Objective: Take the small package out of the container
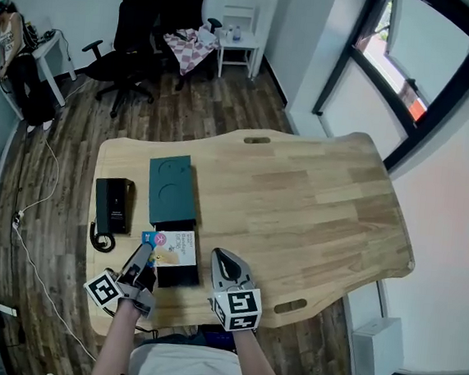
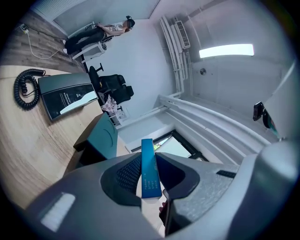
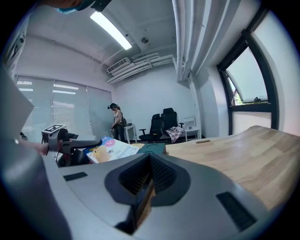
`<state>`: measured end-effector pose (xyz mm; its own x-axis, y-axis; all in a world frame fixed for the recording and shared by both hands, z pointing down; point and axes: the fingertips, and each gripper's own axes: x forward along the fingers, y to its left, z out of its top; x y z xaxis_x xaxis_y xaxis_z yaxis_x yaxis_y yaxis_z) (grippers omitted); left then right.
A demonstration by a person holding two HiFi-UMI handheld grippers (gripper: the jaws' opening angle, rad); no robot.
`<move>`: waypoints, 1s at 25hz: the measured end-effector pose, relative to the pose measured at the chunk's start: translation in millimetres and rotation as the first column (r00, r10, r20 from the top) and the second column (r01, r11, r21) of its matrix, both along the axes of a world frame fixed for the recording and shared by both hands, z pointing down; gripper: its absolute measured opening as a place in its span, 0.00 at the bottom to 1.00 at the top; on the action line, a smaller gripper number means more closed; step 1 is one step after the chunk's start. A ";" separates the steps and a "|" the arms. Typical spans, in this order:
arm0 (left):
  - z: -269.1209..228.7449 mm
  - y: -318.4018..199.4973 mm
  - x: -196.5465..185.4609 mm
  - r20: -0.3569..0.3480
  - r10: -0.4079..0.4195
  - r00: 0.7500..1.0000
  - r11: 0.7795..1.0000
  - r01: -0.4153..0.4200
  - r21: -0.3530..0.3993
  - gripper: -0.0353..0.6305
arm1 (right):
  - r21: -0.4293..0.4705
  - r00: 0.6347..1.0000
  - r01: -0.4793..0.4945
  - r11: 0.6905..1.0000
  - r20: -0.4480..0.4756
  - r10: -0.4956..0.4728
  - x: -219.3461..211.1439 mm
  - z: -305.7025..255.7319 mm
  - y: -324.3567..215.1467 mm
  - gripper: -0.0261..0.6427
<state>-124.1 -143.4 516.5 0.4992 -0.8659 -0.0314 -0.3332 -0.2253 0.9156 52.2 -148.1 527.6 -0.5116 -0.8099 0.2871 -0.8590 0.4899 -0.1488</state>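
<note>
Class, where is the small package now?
Head view: the small package is at the near left of the table, clamped in the left gripper, nearer than the teal container, right of the black telephone.

On the desk [image 1: 315, 207], the phone [image 1: 113, 205] sat left of the container [image 1: 172, 189]. The package [image 1: 173, 247] was over the container's near end, between the left gripper's [image 1: 143, 258] jaws. Chairs [image 1: 143, 25] stood behind the desk.

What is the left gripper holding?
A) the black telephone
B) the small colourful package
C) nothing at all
B: the left gripper has its jaws pressed on the blue edge of the small package, while the telephone lies apart on the table.
</note>
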 end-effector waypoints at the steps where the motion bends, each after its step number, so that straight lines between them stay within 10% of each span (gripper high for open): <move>1: -2.9 2.0 -1.8 -0.001 -0.003 1.000 1.000 0.003 0.006 0.19 | 0.003 1.000 -0.001 1.000 -0.002 0.001 -1.1 -1.4 1.3 0.05; 8: -16.0 13.5 -4.9 0.105 0.008 0.994 0.999 -0.011 0.032 0.19 | 0.037 1.000 0.003 0.999 0.000 -0.003 -8.9 -14.0 9.6 0.05; 25: -24.5 14.2 7.2 0.061 0.048 0.997 0.997 -0.051 0.053 0.19 | 0.034 0.999 -0.023 0.999 -0.035 0.025 2.8 -15.9 19.4 0.05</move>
